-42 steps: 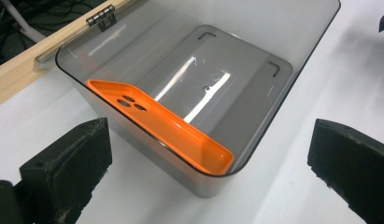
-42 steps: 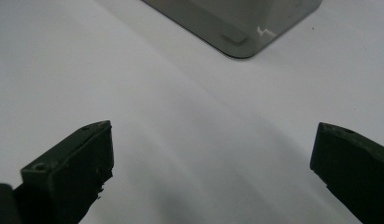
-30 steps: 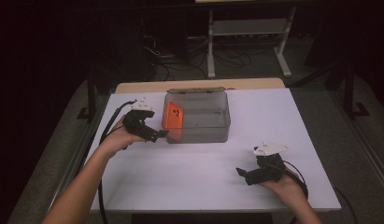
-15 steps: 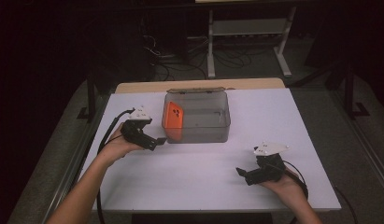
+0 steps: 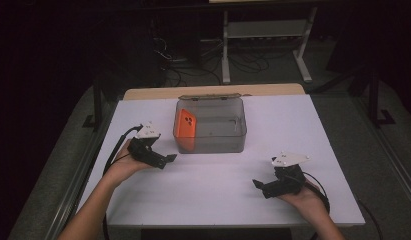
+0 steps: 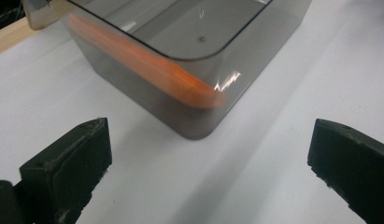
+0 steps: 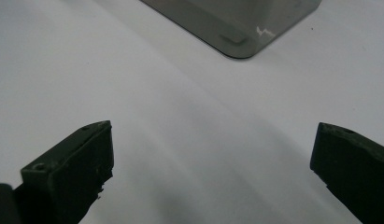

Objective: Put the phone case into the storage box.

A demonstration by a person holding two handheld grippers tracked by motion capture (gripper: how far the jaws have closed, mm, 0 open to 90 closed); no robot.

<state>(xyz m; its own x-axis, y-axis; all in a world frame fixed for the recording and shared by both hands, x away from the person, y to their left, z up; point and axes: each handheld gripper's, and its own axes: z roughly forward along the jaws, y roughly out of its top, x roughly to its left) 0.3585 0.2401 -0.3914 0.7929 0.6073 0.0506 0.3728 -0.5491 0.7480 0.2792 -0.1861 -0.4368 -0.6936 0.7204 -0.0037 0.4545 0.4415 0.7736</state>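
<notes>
A: Entry, station as seen from the high view. Landmark is the smoky translucent plastic box (image 5: 210,125), open-topped, sitting on the white tabletop (image 5: 218,200) toward its far middle.

B: Contents of the box?

A: One orange phone (image 5: 185,123), camera lenses visible, standing on edge and leaning against the box's left wall, inside. In the left gripper view the same phone (image 6: 147,65) shows as a blurred orange band through the box's (image 6: 189,56) wall, running along that side to the near corner.

B: Left gripper?

A: Left gripper (image 5: 165,160) is held in the person's left hand (image 5: 124,165), just off the box's front-left corner, not touching it; the jaws point toward the box. In its own view the left gripper (image 6: 208,172) has both black jaws spread wide with bare tabletop between them, nothing pinched.

B: Right gripper?

A: Right gripper (image 5: 258,186) sits in the right hand (image 5: 305,196), well apart from the box, in front of and to the right of its front-right corner, jaws aimed left across the table. In its own view the right gripper (image 7: 210,175) also has jaws spread wide, empty, white table between them; the box's (image 7: 245,23) rounded corner lies farther ahead, clear of the jaws.

B: Anything else around the box?

A: A tan wooden strip (image 5: 213,91) along the table edge behind the box. Beyond that a dark floor with loose cables (image 5: 183,70) and a white metal frame (image 5: 265,40). A black cable (image 5: 118,145) trails from the left gripper, away from the box
</notes>
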